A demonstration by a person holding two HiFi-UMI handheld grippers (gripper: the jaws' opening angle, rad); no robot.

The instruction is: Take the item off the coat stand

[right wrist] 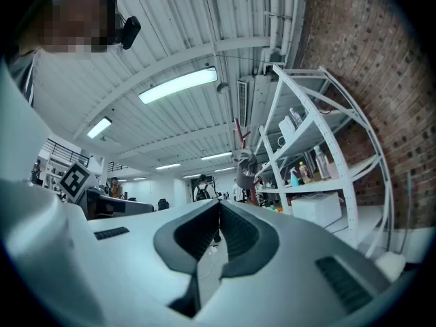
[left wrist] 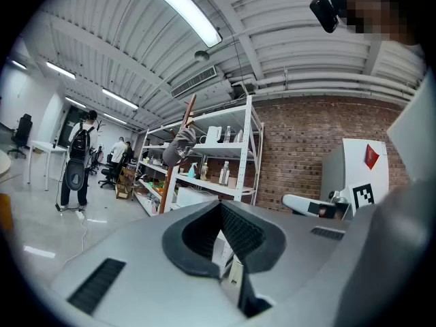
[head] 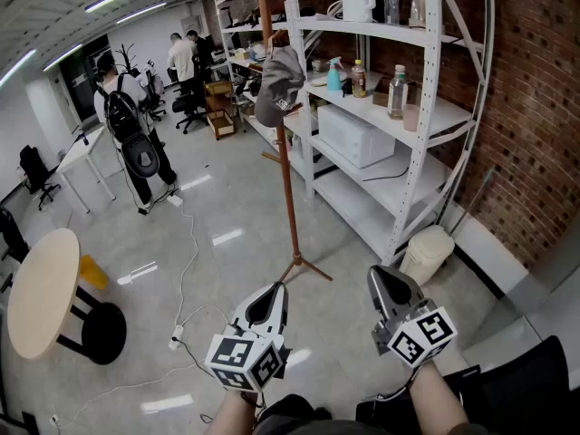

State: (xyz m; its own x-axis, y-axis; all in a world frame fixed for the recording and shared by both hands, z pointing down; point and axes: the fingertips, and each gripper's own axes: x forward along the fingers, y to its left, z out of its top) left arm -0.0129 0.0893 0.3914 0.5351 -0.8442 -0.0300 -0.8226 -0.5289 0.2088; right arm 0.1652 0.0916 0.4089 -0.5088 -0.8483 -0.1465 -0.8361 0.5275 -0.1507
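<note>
A grey cap hangs high on the brown coat stand, which rises from the floor in front of me beside the white shelves. Low in the head view, my left gripper and right gripper are both held well short of the stand, jaws shut and empty. In the left gripper view the cap shows far off above the shut left gripper. The right gripper view shows the cap just up and right of the shut right gripper.
White shelving with a microwave and bottles lines the brick wall on the right, with a small bin at its foot. A round table and black stool stand left. A cable trails over the floor. People stand further back.
</note>
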